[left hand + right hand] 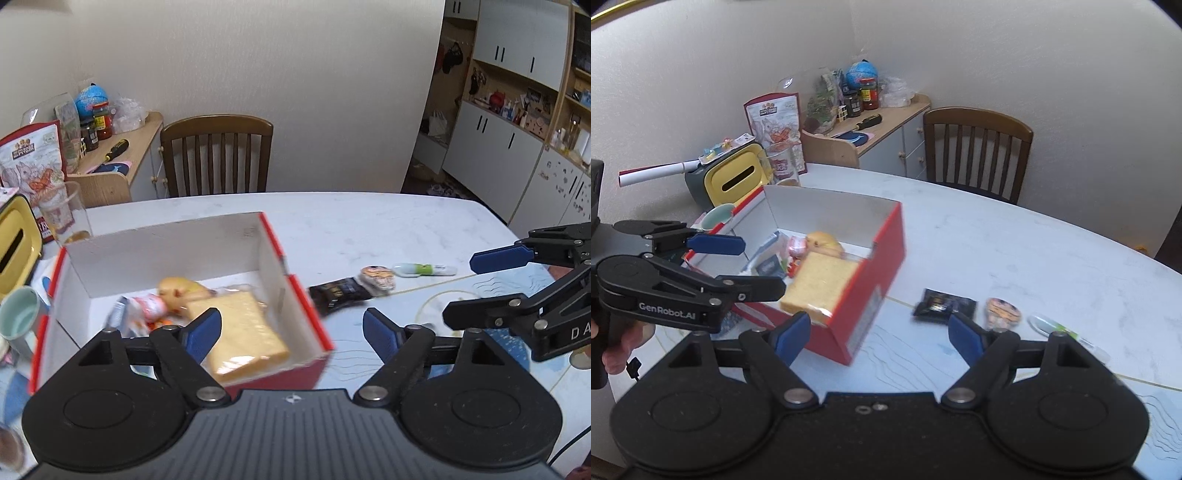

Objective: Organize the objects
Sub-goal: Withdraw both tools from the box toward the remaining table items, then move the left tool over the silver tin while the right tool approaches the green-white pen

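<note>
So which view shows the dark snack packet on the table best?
The right wrist view: the dark snack packet lies whole and fairly sharp, right of the red box. In the left wrist view the packet is motion-blurred, its left end against the box's corner.

"GenRobot.AI" on left tongs (759,266), "DA…" perhaps on right tongs (463,288)

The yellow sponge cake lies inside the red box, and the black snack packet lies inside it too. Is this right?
Not quite. The yellow sponge cake is inside the red box, but the black snack packet lies outside it on the table, as the right wrist view shows.
</note>
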`<state>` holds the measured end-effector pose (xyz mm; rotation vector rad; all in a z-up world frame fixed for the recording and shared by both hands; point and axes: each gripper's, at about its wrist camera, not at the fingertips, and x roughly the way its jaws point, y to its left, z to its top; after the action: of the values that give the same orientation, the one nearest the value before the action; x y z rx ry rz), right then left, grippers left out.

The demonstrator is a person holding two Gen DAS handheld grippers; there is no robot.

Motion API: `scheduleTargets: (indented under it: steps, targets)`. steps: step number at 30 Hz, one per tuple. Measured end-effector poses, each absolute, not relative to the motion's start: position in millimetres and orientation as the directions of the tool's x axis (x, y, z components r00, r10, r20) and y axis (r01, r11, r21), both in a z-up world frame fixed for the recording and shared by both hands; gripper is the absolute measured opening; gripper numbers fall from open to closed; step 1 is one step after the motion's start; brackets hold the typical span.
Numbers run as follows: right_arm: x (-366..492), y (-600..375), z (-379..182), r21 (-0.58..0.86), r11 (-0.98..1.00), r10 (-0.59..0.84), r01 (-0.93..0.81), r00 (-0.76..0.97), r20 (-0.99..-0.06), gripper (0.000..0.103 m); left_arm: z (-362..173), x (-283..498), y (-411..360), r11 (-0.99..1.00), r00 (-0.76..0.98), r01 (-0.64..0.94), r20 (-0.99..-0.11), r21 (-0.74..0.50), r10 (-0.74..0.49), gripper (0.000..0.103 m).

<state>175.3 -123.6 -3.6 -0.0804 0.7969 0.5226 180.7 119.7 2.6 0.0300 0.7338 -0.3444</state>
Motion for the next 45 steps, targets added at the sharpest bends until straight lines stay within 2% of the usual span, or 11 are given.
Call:
scheduleTargets:
  steps: [5,7,12,15,22,33,45]
  targets:
    - [170,-172,-10,0.098,0.894,0.373,-0.438,0.604,-0.705,0.082,-6,171,86,0.945,0.681,0.313,-0.67,-0.1,-0.296,0.085]
    - [168,-191,-15,0.091,0.903,0.354,-0.42,0.609,-0.71,0.082,-11,167,71,0.939,0.678,0.332,-0.668,-0.093,-0.306,0.092]
    - [162,-230,-31,0.074,0.921,0.312,-0.383,0.608,-0.73,0.082,-26,160,39,0.922,0.658,0.368,-0.667,-0.12,-0.35,0.093]
    - [162,-249,-41,0.063,0.928,0.289,-0.366,0.603,-0.743,0.082,-35,158,20,0.918,0.652,0.373,-0.667,-0.132,-0.361,0.103]
    - [181,-275,-59,0.019,0.929,0.253,-0.371,0.595,-0.763,0.082,-60,161,-18,0.918,0.65,0.376,-0.671,-0.124,-0.357,0.103]
    - [252,-298,-103,0.008,0.911,0.254,-0.412,0.547,-0.798,0.082,-96,176,-65,0.939,0.695,0.343,-0.667,-0.019,-0.268,0.103]
    - [311,-288,-144,0.002,0.874,0.278,-0.486,0.497,-0.822,0.082,-132,201,-91,0.95,0.693,0.312,-0.681,-0.014,-0.237,0.103]
